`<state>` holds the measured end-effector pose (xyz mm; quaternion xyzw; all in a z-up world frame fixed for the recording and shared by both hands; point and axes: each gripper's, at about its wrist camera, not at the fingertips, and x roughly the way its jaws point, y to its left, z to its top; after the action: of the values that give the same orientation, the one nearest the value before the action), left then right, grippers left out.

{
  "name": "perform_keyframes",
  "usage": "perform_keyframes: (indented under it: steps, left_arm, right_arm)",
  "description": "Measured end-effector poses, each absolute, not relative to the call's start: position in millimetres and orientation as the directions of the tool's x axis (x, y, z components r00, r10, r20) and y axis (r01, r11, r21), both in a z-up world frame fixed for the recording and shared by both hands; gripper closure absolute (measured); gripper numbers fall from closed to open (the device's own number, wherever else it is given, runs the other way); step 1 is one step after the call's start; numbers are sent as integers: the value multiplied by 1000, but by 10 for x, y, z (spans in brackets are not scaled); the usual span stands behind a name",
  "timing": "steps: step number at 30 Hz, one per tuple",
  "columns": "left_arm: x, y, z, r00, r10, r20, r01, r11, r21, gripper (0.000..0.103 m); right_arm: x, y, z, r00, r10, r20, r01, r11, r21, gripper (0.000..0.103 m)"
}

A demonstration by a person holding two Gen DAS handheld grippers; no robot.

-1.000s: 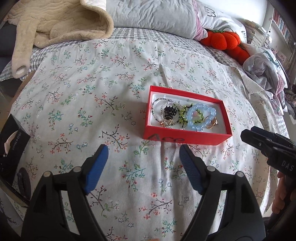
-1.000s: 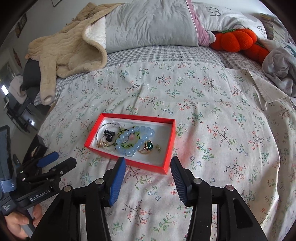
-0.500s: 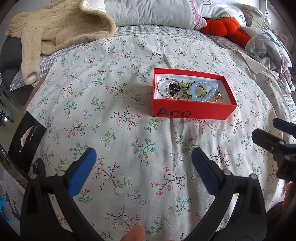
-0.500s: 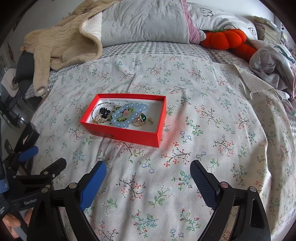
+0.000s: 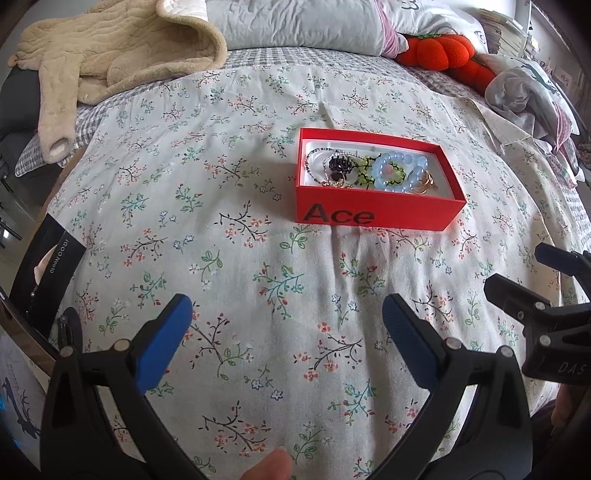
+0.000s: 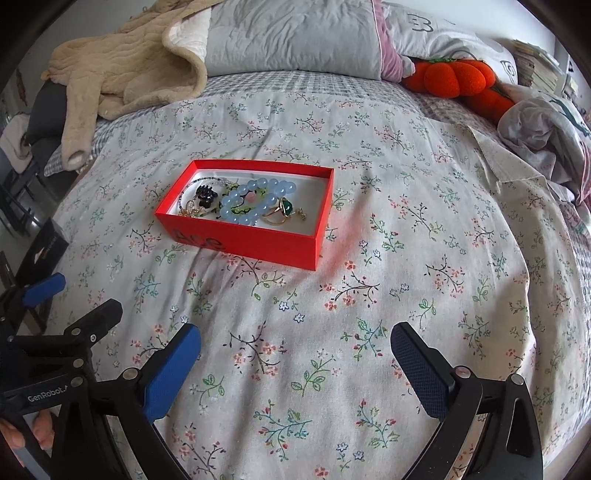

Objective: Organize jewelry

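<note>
Inside the red box [image 6: 236,242] lie all the jewelry pieces in view, heaped together on its white floor: a pale blue bead bracelet [image 6: 251,205], a gold ring with a green stone [image 6: 282,212], a small black claw clip [image 6: 205,195], a thin beaded chain [image 5: 317,162] and a green-and-black beaded loop [image 5: 364,171]. They overlap, the bracelet lying across the loop, the ring just beside the bracelet at the box's right end. No piece shows on the flowered bedspread [image 6: 369,314] around the box.

Both tongs hang low over the bedspread, well short of the box. The left gripper [image 5: 286,314] has its blue pads spread wide with nothing between them; the right gripper [image 6: 295,345] likewise stands wide apart and bare.

This scene fits two stages alike: pieces gathered into the box as a finished tidy, or a tangled heap waiting to be sorted. Should any piece be handled, I judge the ring the easiest pick, since it sits clear at the edge; the chain would likely drag its neighbours. A steadying grip on the box wall would keep the soft bedding from letting it tip.

A beige blanket [image 6: 122,70], a grey pillow [image 6: 295,35] and orange plush pumpkins [image 6: 454,77] lie far beyond.
</note>
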<state>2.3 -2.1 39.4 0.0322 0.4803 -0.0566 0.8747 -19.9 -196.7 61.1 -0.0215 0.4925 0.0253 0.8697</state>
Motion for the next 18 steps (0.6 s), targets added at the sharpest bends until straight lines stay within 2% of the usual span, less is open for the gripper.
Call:
perform_keyframes:
  steps: [18]
  left_arm:
    - [22, -30, 414, 533, -73, -843, 136, 991, 0, 1]
  right_arm:
    - [-195, -1932, 588, 509, 21, -860, -70, 997, -17, 0]
